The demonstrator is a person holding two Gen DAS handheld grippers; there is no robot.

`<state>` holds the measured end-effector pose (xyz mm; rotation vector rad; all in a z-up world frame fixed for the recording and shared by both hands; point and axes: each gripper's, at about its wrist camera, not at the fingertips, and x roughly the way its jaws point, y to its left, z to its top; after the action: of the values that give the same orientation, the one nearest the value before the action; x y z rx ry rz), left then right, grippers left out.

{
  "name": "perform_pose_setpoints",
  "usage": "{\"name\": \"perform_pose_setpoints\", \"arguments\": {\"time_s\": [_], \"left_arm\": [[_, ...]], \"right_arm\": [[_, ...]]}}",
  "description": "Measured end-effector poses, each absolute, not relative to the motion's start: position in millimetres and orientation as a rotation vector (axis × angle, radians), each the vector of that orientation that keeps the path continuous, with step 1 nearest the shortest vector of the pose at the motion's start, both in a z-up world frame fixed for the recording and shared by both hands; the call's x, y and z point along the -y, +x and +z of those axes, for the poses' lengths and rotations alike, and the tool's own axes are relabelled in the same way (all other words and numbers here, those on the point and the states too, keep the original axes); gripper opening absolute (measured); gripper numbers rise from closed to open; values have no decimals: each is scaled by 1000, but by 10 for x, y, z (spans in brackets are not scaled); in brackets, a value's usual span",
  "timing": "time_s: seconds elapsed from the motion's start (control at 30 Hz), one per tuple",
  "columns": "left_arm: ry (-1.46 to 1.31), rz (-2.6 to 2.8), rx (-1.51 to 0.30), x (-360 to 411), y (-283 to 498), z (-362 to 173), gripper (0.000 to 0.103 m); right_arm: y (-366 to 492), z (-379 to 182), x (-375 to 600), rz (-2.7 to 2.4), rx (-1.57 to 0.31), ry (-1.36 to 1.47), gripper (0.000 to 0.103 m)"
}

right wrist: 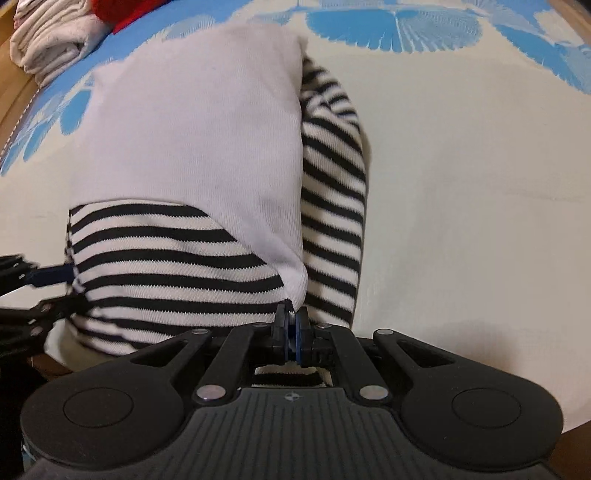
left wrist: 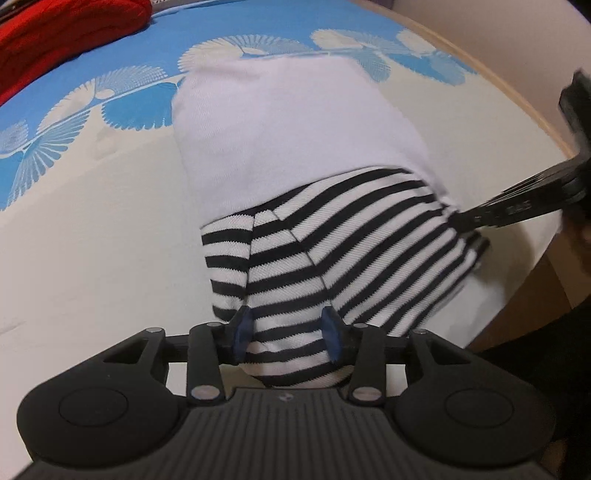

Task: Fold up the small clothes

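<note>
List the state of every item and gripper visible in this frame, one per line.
Striped garment: partly folded, white panel lying over it.
Left gripper: open, striped cloth between its pads.
Right gripper: shut on the garment's edge.
Red garment: bunched, set aside.
Pale clothes: folded, stacked.
Tablecloth: spread flat.

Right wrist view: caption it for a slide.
Right gripper shut on the striped garment's near edge, on a patterned cloth.

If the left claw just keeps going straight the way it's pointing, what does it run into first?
Most likely the striped part of the garment: the left claw points steeply down with its jaws standing apart on either side of that fabric, which already lies between them. The tablecloth lies under it. Depth is hard to judge.
</note>
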<state>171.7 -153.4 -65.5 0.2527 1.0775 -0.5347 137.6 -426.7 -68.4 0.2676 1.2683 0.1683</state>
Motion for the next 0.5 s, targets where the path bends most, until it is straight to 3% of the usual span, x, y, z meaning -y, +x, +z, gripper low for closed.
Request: {"name": "perform_pose_setpoints", "arguments": {"time_s": [0.07, 0.13, 0.2, 0.37, 0.5], "left_arm": [[284, -520, -1049, 1485, 1699, -529, 47], [312, -491, -1010, 1405, 1705, -363, 47], [292, -473, -993, 1314, 1727, -195, 47], [251, -436, -949, 1151, 1723, 160, 48], [256, -454, -916, 1035, 1684, 347, 48]], "right_arm": [[1378, -614, 4264, 154, -1231, 262, 8], [1376, -505, 4303, 120, -1172, 280, 34], [1364, -393, 4400, 77, -1085, 340, 43], [1348, -113, 4693, -39, -843, 549, 47], [1473, -181, 4776, -59, -805, 687, 51]]}}
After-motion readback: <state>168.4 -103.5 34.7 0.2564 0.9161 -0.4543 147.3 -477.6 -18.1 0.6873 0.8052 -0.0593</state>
